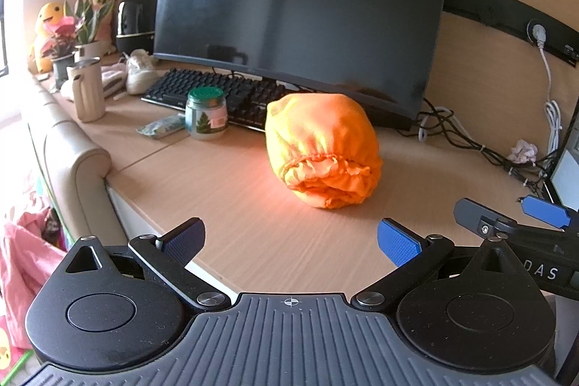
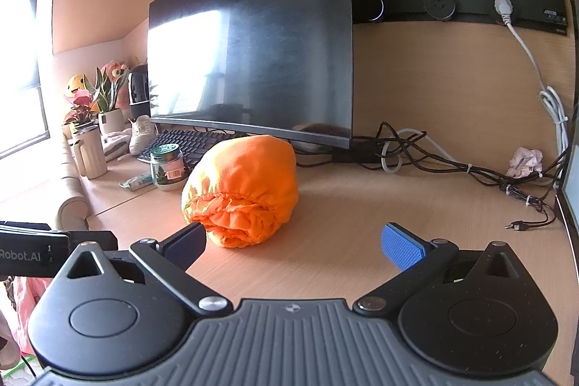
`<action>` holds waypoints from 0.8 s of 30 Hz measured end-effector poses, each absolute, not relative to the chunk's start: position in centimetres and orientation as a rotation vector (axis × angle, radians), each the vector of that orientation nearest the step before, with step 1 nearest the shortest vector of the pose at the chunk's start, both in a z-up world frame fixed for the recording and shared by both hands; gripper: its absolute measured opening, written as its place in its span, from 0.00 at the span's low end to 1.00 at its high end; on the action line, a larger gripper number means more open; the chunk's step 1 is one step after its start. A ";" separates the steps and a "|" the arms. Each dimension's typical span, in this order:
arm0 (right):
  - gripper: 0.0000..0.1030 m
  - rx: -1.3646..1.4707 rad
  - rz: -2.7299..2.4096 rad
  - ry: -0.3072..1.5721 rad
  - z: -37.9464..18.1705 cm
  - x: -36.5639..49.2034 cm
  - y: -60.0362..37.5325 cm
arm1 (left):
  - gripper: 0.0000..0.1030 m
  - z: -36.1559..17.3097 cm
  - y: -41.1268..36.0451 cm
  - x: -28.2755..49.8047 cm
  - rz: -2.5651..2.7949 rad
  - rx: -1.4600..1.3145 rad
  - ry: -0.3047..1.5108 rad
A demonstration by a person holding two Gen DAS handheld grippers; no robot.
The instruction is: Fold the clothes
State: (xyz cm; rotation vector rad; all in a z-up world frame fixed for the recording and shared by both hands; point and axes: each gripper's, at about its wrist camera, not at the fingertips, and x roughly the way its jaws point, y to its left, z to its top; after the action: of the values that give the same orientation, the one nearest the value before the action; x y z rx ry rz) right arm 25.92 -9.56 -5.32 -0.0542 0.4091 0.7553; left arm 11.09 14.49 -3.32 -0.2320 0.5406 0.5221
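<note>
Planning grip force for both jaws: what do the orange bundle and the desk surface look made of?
Orange bundle: thin, matte woven fabric, likely light cotton or synthetic; it wrinkles softly and has a gathered elastic-looking hem. Desk: light wood-grain surface, probably laminate; smooth with a faint sheen and fine grain lines.

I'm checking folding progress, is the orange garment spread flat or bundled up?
Bundled up. The orange garment sits on the desk as a rounded lump, its gathered elastic edge bunched at the front, nothing laid flat.
</note>
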 end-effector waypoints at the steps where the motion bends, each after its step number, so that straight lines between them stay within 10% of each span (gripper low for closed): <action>1: 1.00 -0.054 0.756 0.410 -5.3 25.9 -9.5 | 1.00 -3.3 14.5 11.1 0.523 -0.234 0.541; 24: 1.00 -0.052 0.758 0.431 -5.7 26.0 -9.6 | 1.00 -3.8 14.7 11.0 0.523 -0.254 0.557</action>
State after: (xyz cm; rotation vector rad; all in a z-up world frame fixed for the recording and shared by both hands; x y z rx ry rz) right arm 26.01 -9.57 -5.75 -0.0520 0.4312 0.7583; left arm 11.04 14.74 -3.79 -0.2540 0.5566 0.5230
